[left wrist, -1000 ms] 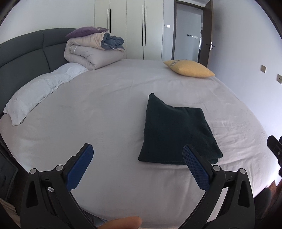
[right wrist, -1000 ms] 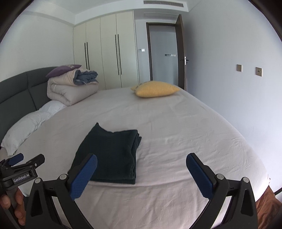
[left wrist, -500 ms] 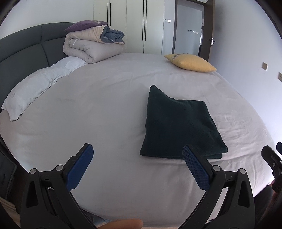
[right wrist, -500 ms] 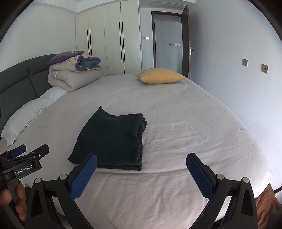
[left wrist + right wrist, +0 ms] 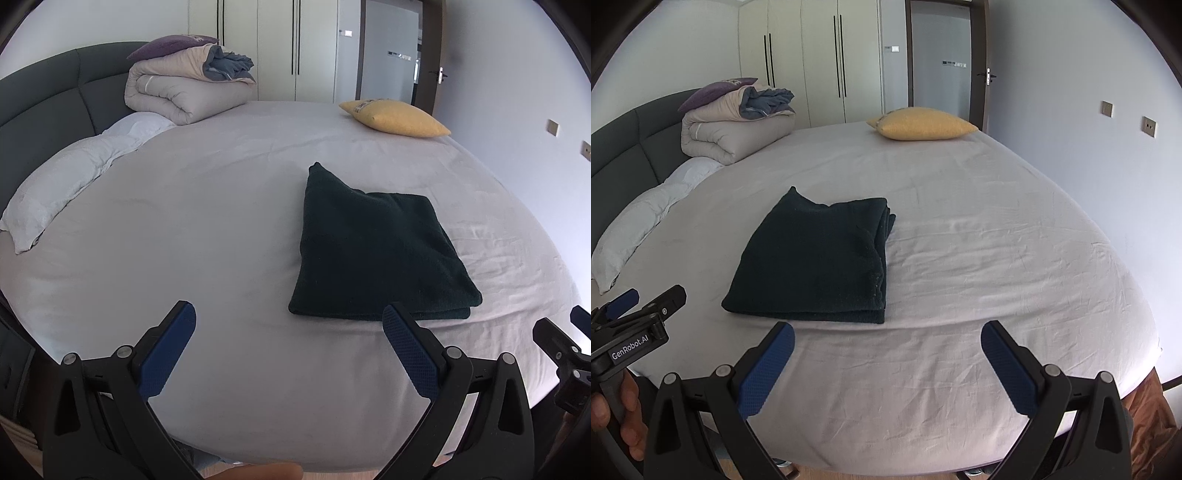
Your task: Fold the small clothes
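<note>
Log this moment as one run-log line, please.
stage: fold looks finished | dark garment: folded, flat on bed | left gripper: open, empty | right gripper: open, empty

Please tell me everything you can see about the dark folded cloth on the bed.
The dark green-black folded knit garment lies flat on the grey bed sheet. It looks thick and soft, folded into a rough rectangle with stacked layers showing along its right edge and one far corner poking up. Only the sheet touches it; neither tool does.
</note>
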`<state>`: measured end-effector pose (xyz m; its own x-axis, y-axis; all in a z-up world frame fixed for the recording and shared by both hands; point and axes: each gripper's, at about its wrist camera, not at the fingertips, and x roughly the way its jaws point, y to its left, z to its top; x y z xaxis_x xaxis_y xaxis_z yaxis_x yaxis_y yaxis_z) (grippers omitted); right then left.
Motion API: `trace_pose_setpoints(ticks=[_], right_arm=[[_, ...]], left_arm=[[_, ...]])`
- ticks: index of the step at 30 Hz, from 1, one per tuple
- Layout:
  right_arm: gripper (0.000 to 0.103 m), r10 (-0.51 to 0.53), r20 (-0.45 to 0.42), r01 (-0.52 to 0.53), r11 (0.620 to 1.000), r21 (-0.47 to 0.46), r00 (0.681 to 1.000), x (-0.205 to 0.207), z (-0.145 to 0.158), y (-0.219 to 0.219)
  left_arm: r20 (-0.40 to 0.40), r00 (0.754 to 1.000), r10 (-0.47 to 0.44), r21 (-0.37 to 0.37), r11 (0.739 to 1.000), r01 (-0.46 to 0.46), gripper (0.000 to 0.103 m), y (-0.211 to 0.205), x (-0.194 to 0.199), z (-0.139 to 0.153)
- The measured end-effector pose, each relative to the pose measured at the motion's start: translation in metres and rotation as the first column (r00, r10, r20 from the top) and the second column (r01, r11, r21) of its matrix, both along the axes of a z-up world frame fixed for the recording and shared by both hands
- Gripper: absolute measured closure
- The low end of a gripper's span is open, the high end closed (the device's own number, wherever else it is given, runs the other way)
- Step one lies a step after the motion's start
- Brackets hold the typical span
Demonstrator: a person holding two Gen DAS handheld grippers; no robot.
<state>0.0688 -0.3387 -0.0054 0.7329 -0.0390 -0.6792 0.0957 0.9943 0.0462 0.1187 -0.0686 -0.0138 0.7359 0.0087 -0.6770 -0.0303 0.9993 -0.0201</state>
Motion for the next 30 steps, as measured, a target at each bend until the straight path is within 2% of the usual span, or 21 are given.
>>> trace_pose_setpoints(ticks=[30], right_arm=[[0.0,-0.014,-0.045,0.015,1.0,0.025,0.999,0.004,-0.014,-0.005]], left_arm=[[-0.033,0.999,-0.011,0.0,1.0,0.011,0.0,-0.006,0.007,-0.015]])
